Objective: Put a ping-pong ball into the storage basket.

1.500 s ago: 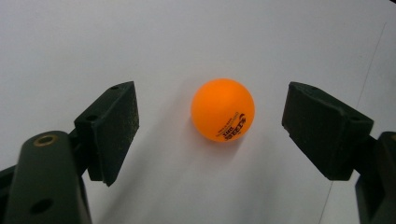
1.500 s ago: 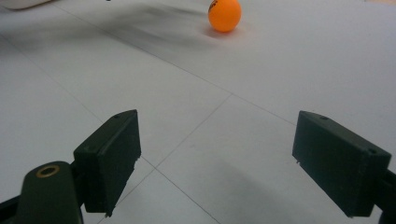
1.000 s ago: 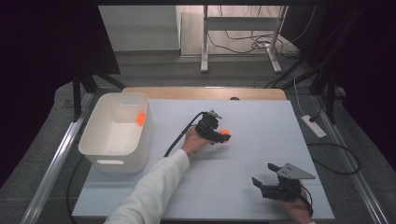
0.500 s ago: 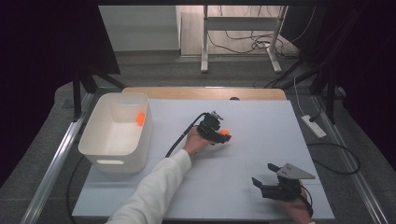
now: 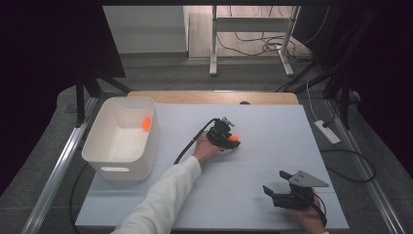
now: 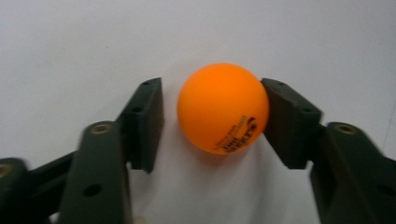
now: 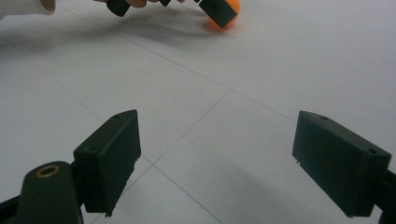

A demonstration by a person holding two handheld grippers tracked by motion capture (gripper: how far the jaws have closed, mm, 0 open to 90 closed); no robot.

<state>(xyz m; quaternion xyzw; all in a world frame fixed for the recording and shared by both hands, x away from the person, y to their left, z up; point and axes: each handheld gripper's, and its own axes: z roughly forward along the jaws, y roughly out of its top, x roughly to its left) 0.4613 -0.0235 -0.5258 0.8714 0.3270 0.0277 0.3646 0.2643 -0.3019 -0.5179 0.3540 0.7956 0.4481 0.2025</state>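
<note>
An orange ping-pong ball [image 6: 223, 107] lies on the white table [image 5: 272, 126] between the jaws of my left gripper [image 6: 212, 114]. The right-hand jaw touches the ball, and a narrow gap separates it from the other jaw. From the high view, the left gripper [image 5: 232, 141] is near the table's middle with the ball [image 5: 234, 138] at its tip. My right gripper [image 5: 273, 193] rests open near the front right edge, with nothing between its jaws [image 7: 215, 154]. Its view shows the ball [image 7: 232, 7] far off at the top.
A white bin [image 5: 97, 146] stands at the table's left with a second orange ball [image 5: 146, 124] inside, near its far right wall. A wooden strip [image 5: 204, 97] runs along the far edge. A power strip [image 5: 327, 131] lies on the floor at the right.
The left gripper has edged slightly forward around the ball. The right gripper has stayed where it was.
</note>
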